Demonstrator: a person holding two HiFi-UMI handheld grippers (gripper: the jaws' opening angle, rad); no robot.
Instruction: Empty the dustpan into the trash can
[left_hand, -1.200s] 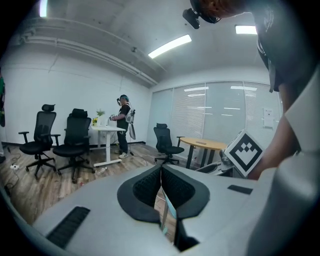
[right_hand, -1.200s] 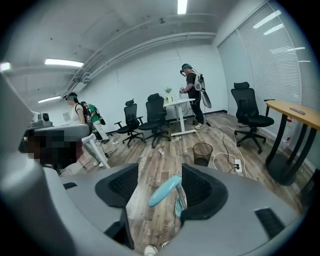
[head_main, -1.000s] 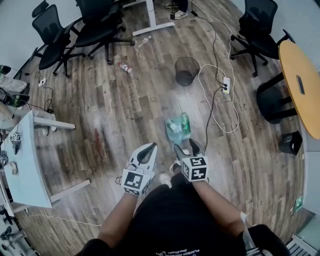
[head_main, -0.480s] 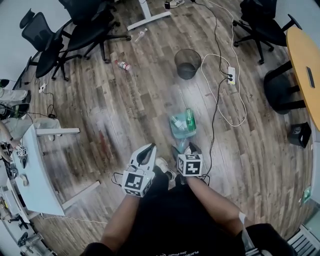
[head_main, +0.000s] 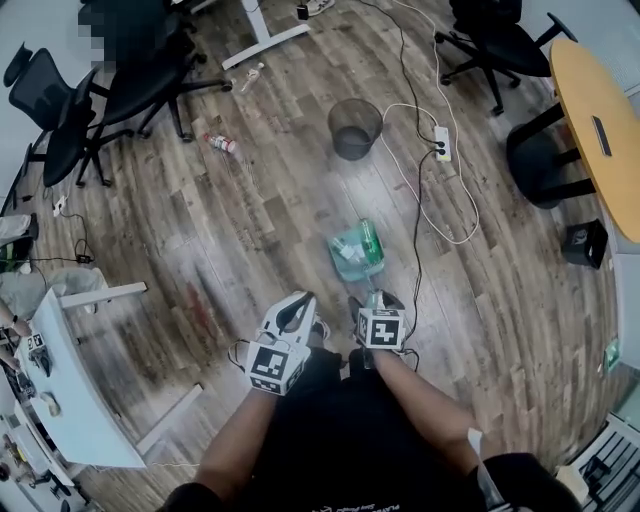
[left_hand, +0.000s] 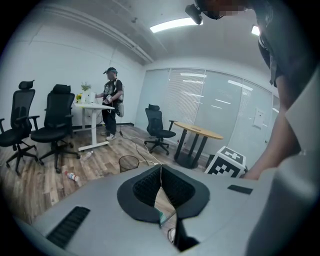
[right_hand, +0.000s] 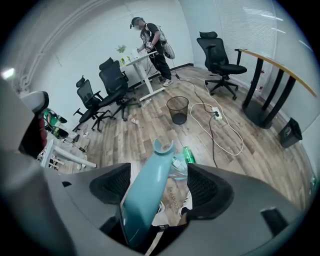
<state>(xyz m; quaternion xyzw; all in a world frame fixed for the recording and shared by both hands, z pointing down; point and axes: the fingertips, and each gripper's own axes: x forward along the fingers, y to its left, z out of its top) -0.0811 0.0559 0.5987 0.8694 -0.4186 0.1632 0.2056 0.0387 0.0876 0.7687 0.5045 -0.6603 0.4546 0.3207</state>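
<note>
A teal dustpan (head_main: 350, 252) lies on the wood floor holding a green bottle (head_main: 369, 238) and scraps. Its handle (right_hand: 149, 192) rises between the jaws of my right gripper (right_hand: 161, 185), which stands wide open. The handle leans by the left pad, with a gap to the right pad. In the head view my right gripper (head_main: 372, 300) hangs just near of the pan. My left gripper (head_main: 298, 304) is beside it to the left, shut with nothing in it (left_hand: 161, 170). The black mesh trash can (head_main: 355, 128) stands farther off.
A white cable and power strip (head_main: 440, 143) run right of the trash can. A loose bottle (head_main: 221, 144) lies to its left. Office chairs (head_main: 140, 70) stand at the back left, a round wooden table (head_main: 600, 110) at right, a white desk (head_main: 70, 400) at near left. A person (left_hand: 111, 102) stands at a far desk.
Both grippers have sunk toward the floor. The right one has tipped downward and rolled, coming over the dustpan's handle. The head view has shifted a little.
</note>
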